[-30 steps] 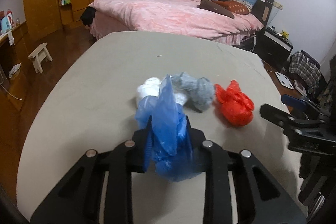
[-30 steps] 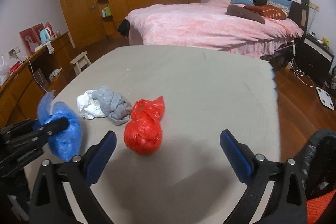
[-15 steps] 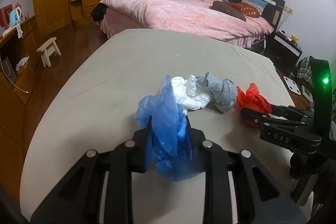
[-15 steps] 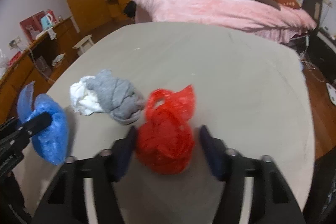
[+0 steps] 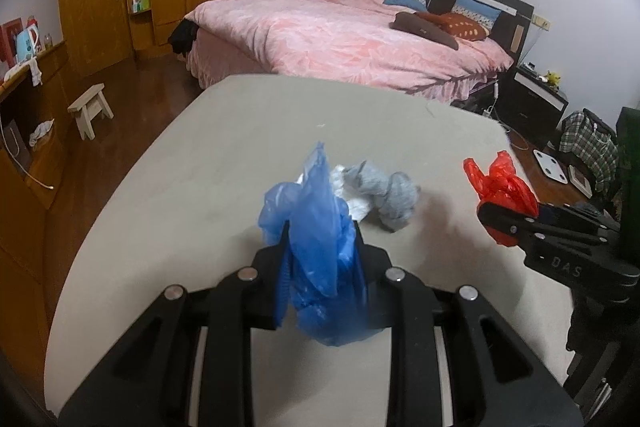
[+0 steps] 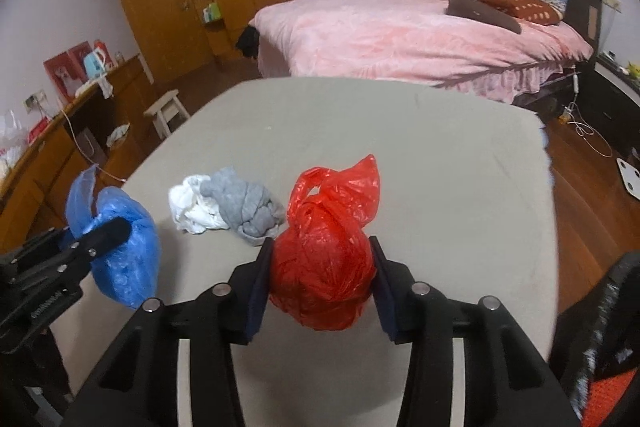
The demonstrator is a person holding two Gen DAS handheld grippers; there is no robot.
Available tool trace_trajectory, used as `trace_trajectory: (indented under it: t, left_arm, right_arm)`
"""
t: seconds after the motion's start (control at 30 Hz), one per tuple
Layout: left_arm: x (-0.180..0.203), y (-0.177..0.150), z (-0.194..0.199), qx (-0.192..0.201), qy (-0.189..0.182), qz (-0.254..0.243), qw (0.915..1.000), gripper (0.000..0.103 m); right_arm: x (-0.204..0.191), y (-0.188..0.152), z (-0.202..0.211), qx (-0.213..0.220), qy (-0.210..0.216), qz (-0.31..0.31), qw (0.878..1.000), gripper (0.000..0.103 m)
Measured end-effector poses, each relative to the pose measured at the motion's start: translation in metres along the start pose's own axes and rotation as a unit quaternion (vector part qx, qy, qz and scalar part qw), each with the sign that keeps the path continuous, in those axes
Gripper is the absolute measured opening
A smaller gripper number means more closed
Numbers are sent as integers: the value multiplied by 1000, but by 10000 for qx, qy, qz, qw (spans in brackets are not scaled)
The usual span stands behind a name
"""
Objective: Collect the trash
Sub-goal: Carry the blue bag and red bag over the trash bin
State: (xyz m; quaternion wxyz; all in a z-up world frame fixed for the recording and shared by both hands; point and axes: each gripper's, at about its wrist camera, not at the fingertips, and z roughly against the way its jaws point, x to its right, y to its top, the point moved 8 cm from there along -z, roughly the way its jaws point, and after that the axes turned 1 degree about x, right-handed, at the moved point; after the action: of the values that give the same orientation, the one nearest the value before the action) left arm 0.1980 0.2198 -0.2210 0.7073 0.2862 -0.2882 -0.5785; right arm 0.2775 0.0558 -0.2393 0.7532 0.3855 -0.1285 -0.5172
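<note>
A blue plastic bag (image 5: 320, 267) hangs bunched between the fingers of my left gripper (image 5: 320, 231), which is shut on it just above the grey table (image 5: 224, 155). In the right wrist view the same blue bag (image 6: 120, 259) shows at the left. A knotted red plastic bag (image 6: 320, 267) fills the gap of my right gripper (image 6: 322, 251). Its jaws are closing, and both blue pads press the bag's sides. The bag seems lifted slightly off the table. From the left wrist view the red bag (image 5: 504, 191) sits at the right.
A grey cloth bundle (image 6: 248, 203) and a white crumpled cloth (image 6: 192, 207) lie together on the table between the two bags. Beyond the table's far edge stands a pink bed (image 6: 400, 35), with a small stool (image 6: 166, 111) and wooden cabinets to the left.
My right gripper moved in from wide open beside the red bag, closed around it and raised it a little. The left gripper kept its hold on the blue bag.
</note>
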Motion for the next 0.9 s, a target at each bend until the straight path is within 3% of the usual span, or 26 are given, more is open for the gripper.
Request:
trace_trajectory:
  t: [0.3, 0.9]
  left_arm:
    - [38, 11, 33, 163, -186, -196, 9995, 25]
    - [136, 15, 104, 576, -823, -549, 9934, 25]
  right_arm:
    - [21, 6, 63, 297, -251, 36, 9992, 45]
    - [65, -24, 199, 854, -774, -120, 9933, 47]
